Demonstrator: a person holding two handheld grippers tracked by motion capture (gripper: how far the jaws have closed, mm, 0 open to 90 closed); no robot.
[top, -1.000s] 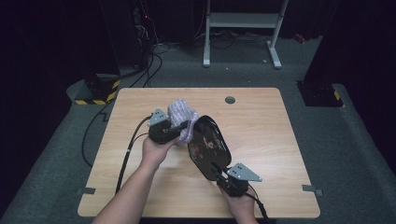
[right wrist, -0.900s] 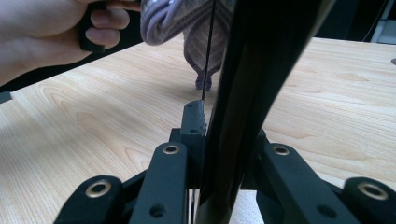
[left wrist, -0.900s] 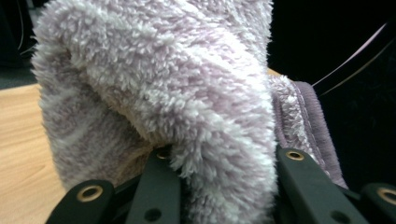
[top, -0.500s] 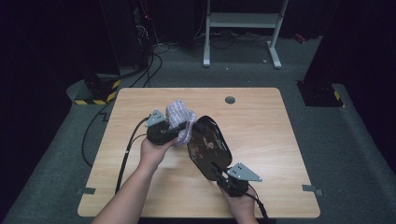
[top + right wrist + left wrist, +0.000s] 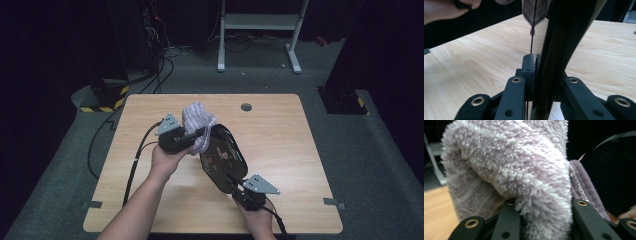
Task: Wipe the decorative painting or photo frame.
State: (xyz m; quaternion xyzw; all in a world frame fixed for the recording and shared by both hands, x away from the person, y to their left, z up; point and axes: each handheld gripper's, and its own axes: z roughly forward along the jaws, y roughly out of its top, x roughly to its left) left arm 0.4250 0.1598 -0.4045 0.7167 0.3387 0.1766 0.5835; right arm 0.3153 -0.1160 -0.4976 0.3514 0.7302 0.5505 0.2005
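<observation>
A fluffy lilac cloth is bunched at the upper edge of a black oval plate, which is held tilted above the wooden table. My left gripper is shut on the cloth, coming in from the left. In the left gripper view the cloth bulges out between the jaws of the left gripper, and the plate sits dark at the right. My right gripper is shut on the plate's near rim. In the right gripper view the plate stands edge-on between the jaws of the right gripper.
A round cable hole sits in the table's far side. Behind the table stand a white metal frame and a yellow-black striped base with floor cables. The left gripper's cable trails off the table's near-left edge.
My left gripper has risen slightly with the cloth against the plate. The right gripper and the plate have stayed in place.
</observation>
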